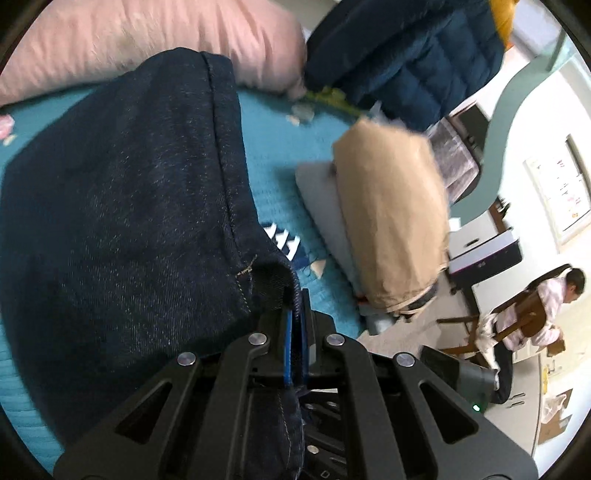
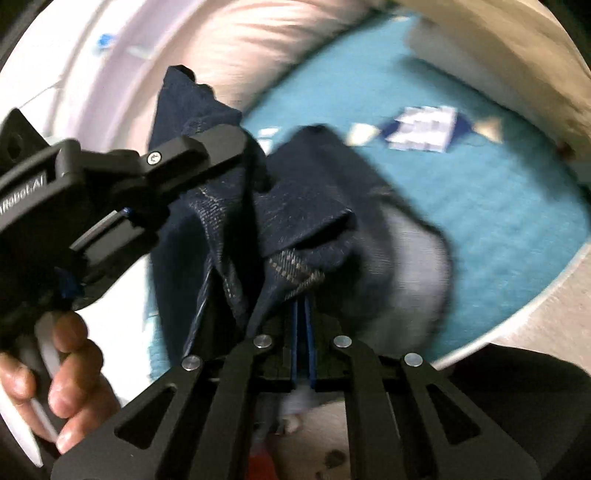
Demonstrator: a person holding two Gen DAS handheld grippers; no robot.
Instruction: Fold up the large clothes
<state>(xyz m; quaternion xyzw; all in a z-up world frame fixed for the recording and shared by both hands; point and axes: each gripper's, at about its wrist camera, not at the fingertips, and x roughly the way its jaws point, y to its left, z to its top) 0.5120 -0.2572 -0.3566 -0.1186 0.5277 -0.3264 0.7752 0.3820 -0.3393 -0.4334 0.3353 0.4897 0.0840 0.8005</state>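
**Dark denim garment held at two points over a teal bed cover**

Item 1. Dark denim garment (image 1: 122,206), indigo with pale topstitching. It is lifted off the teal quilted cover (image 1: 273,147) and hangs in a broad sheet across the left half of the left wrist view; a seamed edge runs down to the clamp. In the right wrist view it shows bunched and folded over on itself (image 2: 295,206), blurred.

Item 2. Left gripper (image 1: 297,302). Blue pads pressed together on a corner of the denim edge; fabric also trails back into the mechanism. In the right wrist view its black body enters from the left, a person's hand (image 2: 62,373) on the handle.

Item 3. Right gripper (image 2: 303,306). Blue pads nearly together, pinching a stitched hem of the same garment.

Item 4. Stack of folded clothes (image 1: 388,221), tan piece on top of grey ones, at the cover's right edge, well apart from the denim.

Item 5. Pink pillow (image 1: 147,33) along the far edge of the cover; navy quilted jacket (image 1: 402,51) beside it.

Item 6. Seated person (image 1: 535,306) on a wooden chair, beyond the bed, lower right.
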